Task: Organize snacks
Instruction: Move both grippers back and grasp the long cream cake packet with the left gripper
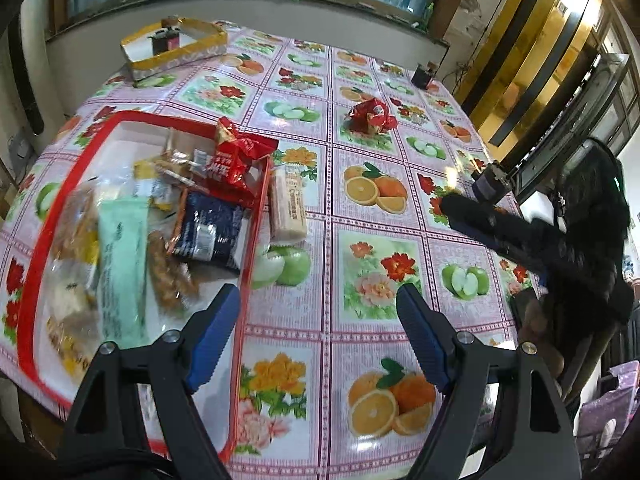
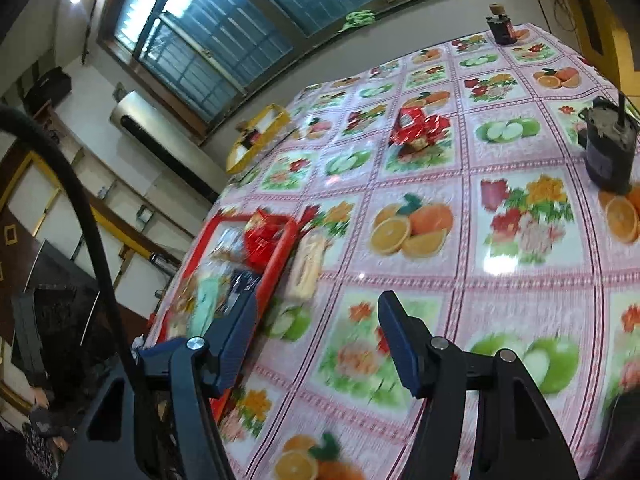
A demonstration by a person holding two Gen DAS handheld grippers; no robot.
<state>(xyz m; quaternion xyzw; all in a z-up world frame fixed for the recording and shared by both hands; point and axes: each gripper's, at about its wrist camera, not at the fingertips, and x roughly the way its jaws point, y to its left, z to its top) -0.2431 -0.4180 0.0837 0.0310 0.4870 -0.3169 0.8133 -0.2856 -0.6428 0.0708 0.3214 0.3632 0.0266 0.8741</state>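
A red-rimmed white tray (image 1: pixel 52 216) at the table's left holds several snack packets, among them a red bag (image 1: pixel 236 160), a dark blue packet (image 1: pixel 208 230) and a pale green one (image 1: pixel 122 264). A beige wrapped bar (image 1: pixel 286 204) lies on the cloth just right of the tray; it also shows in the right wrist view (image 2: pixel 306 266). A red snack bag (image 1: pixel 370 114) lies alone mid-table, also in the right wrist view (image 2: pixel 418 128). My left gripper (image 1: pixel 320 300) is open and empty over the tray's near right corner. My right gripper (image 2: pixel 316 308) is open and empty above the cloth, right of the tray (image 2: pixel 276 276).
A yellow-edged box (image 1: pixel 176 46) stands at the far left of the table. A small dark jar (image 1: pixel 424 74) stands at the far edge. A dark cylindrical object (image 2: pixel 610 148) stands at the right. The right arm (image 1: pixel 520 236) reaches in over the table's right edge.
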